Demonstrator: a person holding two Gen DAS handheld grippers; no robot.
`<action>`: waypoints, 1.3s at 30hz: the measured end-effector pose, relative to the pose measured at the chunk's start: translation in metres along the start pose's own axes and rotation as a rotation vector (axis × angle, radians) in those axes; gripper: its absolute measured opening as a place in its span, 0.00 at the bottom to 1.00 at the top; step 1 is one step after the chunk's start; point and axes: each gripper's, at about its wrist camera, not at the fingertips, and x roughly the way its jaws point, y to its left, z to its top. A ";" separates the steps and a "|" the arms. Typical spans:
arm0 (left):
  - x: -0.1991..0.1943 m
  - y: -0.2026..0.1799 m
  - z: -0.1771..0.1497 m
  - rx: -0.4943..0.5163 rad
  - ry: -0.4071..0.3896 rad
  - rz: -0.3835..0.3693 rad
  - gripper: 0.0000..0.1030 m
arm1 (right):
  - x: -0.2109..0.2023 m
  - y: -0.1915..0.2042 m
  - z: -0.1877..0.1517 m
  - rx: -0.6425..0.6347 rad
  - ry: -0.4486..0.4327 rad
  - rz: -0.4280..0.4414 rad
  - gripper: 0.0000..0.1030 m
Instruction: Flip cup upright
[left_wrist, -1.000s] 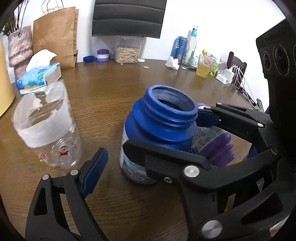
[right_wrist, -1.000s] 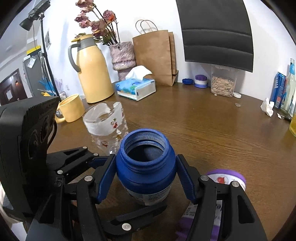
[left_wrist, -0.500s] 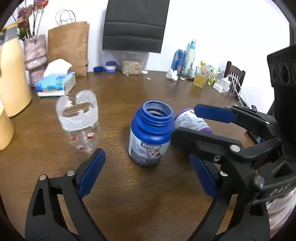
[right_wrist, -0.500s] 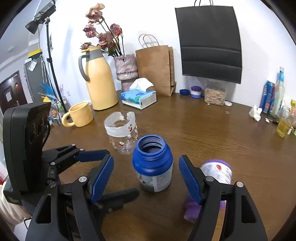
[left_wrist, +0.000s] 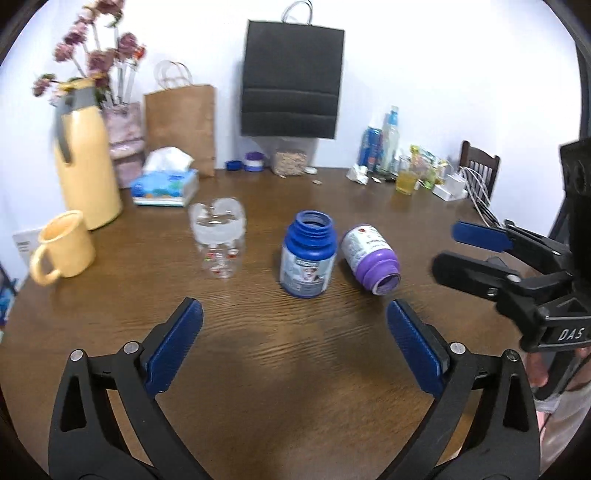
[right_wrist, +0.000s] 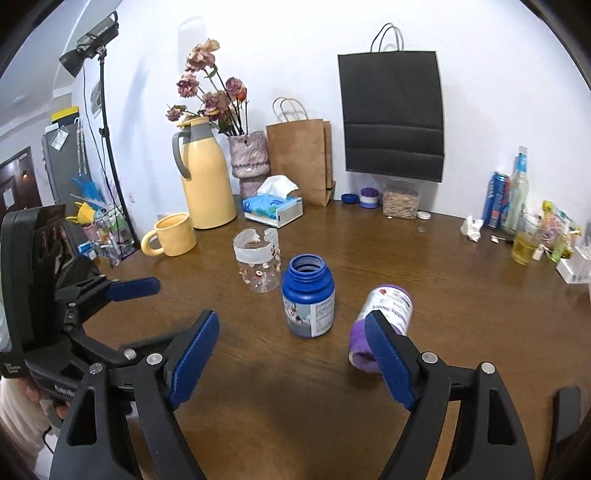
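A blue bottle (left_wrist: 308, 254) (right_wrist: 308, 295) stands upright and uncapped in the middle of the wooden table (left_wrist: 295, 387). Just right of it a purple-capped bottle (left_wrist: 369, 254) (right_wrist: 386, 310) lies on its side, mouth toward me. To the left, a clear cup with a frosted band (left_wrist: 218, 236) (right_wrist: 256, 260) stands mouth up. My left gripper (left_wrist: 293, 314) is open and empty, well short of the bottles. My right gripper (right_wrist: 291, 325) (left_wrist: 476, 254) is also open and empty. Its right finger (right_wrist: 388, 354) overlaps the purple bottle's cap in the right wrist view.
A yellow mug (left_wrist: 62, 245) (right_wrist: 171, 234) and yellow jug (left_wrist: 86, 166) stand at the left. Behind are a tissue box (left_wrist: 164, 182), vase, paper bags and a jar. Bottles and a glass of yellow drink (right_wrist: 524, 240) crowd the back right. A lamp stand (right_wrist: 107, 110) stands off the table's left.
My right gripper opened off the blue bottle, leaving it standing upright. Both grippers pulled back and up, away from the bottles.
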 end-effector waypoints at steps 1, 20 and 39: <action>-0.009 0.001 -0.001 -0.007 -0.011 0.023 0.96 | -0.006 0.001 -0.001 0.000 -0.001 -0.006 0.83; -0.139 -0.011 -0.072 -0.101 -0.132 0.260 1.00 | -0.107 0.058 -0.079 0.056 0.003 -0.073 0.83; -0.148 -0.018 -0.110 -0.114 -0.060 0.295 1.00 | -0.119 0.080 -0.122 0.098 0.009 -0.071 0.83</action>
